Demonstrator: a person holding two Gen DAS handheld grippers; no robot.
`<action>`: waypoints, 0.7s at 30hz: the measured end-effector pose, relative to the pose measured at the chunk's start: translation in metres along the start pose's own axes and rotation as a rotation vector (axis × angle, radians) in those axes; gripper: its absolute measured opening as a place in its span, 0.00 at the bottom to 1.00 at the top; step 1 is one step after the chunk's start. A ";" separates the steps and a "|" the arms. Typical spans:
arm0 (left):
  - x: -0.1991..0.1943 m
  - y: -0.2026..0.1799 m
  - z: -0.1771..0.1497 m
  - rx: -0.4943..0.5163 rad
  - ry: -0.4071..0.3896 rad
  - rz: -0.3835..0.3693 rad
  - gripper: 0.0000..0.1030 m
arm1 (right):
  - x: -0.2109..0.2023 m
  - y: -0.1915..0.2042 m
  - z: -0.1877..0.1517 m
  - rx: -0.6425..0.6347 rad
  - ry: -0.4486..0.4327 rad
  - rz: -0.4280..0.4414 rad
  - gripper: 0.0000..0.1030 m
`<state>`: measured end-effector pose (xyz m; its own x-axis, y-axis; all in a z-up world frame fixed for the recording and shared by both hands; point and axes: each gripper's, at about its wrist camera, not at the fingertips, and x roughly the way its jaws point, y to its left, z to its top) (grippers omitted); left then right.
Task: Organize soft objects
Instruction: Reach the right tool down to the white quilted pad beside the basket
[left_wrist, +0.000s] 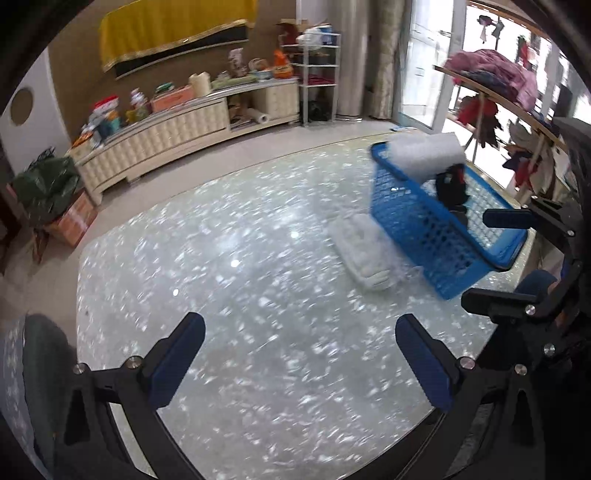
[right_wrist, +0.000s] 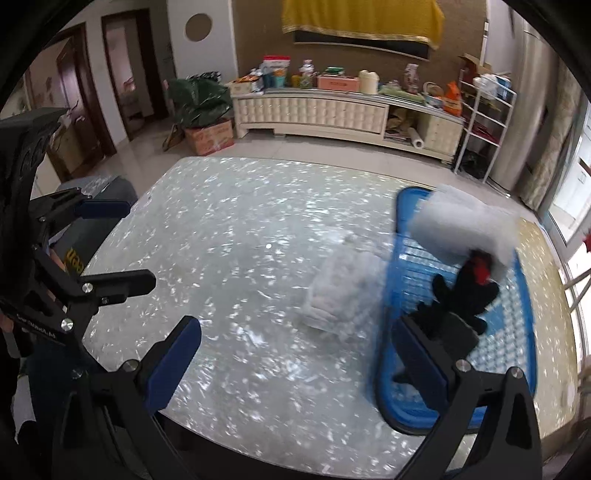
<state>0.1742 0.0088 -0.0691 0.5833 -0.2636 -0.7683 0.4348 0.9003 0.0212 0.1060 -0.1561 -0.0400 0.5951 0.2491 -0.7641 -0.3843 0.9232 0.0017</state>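
Observation:
A blue plastic basket (left_wrist: 417, 210) (right_wrist: 517, 354) stands at the right of the shiny marbled table (left_wrist: 240, 266) (right_wrist: 229, 229). A white fluffy roll (left_wrist: 424, 157) (right_wrist: 465, 229) leans over its far rim, and a black soft toy with a red patch (left_wrist: 451, 186) (right_wrist: 465, 291) lies inside. A folded white towel (left_wrist: 360, 251) (right_wrist: 338, 291) lies on the table against the basket's left side. My left gripper (left_wrist: 299, 362) (right_wrist: 122, 243) is open over bare table. My right gripper (right_wrist: 295, 365) (left_wrist: 480, 258) is open, its right finger over the basket's near end.
A cream low cabinet (right_wrist: 332, 110) loaded with clutter runs along the far wall, with a white wire shelf (right_wrist: 484, 122) beside it. A cardboard box with green bags (right_wrist: 207, 129) sits on the floor. A rack of clothes (left_wrist: 495, 92) stands at the right.

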 end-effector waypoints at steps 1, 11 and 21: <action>0.000 0.006 -0.003 -0.016 0.005 0.006 0.99 | 0.003 0.004 0.003 -0.010 0.005 0.002 1.00; 0.010 0.058 -0.033 -0.095 0.037 0.012 0.99 | 0.049 0.044 0.021 -0.064 0.075 0.012 1.00; 0.052 0.096 -0.038 -0.119 0.107 0.034 0.99 | 0.105 0.050 0.027 -0.038 0.171 -0.016 1.00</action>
<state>0.2204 0.0940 -0.1314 0.5172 -0.2001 -0.8321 0.3284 0.9442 -0.0230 0.1681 -0.0758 -0.1026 0.4737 0.1778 -0.8625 -0.4040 0.9142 -0.0334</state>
